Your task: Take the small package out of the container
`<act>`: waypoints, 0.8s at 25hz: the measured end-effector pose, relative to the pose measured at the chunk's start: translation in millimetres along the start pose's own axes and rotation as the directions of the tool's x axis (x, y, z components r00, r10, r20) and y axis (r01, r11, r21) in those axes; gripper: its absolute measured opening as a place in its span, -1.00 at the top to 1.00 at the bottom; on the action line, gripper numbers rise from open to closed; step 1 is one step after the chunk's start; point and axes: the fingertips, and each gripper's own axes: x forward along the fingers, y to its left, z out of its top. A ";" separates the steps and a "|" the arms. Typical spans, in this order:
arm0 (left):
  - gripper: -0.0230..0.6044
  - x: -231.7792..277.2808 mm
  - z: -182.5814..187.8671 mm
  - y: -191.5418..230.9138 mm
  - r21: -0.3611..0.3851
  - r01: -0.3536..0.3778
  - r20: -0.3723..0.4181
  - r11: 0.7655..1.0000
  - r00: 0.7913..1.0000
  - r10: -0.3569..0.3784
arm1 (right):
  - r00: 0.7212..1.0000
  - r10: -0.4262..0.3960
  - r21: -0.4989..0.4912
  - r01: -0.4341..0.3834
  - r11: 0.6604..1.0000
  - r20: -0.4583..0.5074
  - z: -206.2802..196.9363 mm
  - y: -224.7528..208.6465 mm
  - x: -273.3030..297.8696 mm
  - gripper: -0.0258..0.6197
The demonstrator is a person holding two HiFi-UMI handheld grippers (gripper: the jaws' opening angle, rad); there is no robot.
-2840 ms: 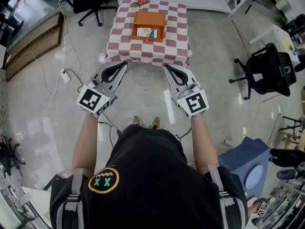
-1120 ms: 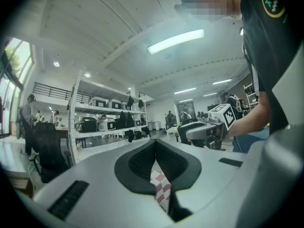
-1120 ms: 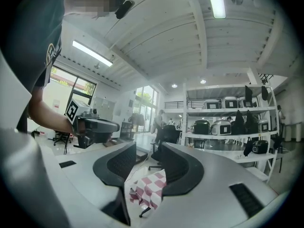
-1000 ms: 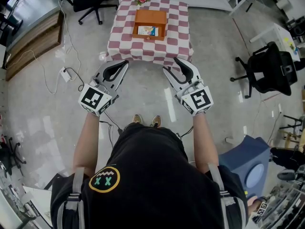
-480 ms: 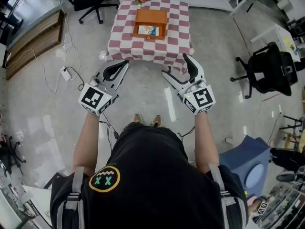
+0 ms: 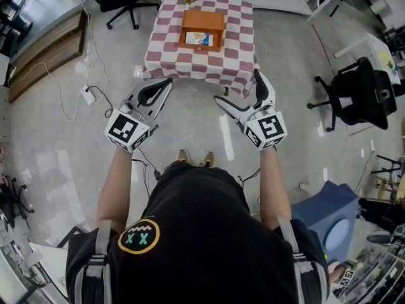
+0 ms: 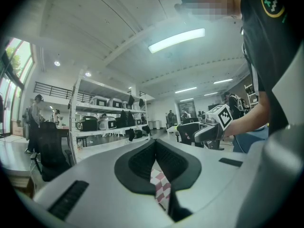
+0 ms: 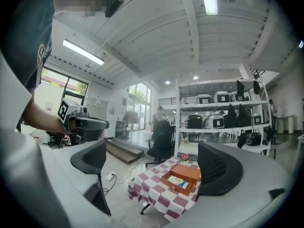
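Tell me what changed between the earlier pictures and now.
The right gripper has just been opening its jaws, from nearly together to wide apart, with nothing between them. The left gripper stayed shut and in place. The orange wooden box, with the small colourful package inside, still sits untouched on the red-and-white checked table.

Right gripper [image 6: 238,86] just opened wide, empty

Black T-shirt [image 6: 202,233] worn; left gripper [image 6: 166,82] and right gripper [image 6: 237,85] are grey.
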 end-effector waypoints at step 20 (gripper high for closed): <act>0.87 27.0 14.1 -31.9 0.021 -0.025 -0.009 0.999 1.000 0.025 | 0.998 0.061 -0.033 -0.060 0.998 0.022 2.2 -11.4 -27.0 -0.92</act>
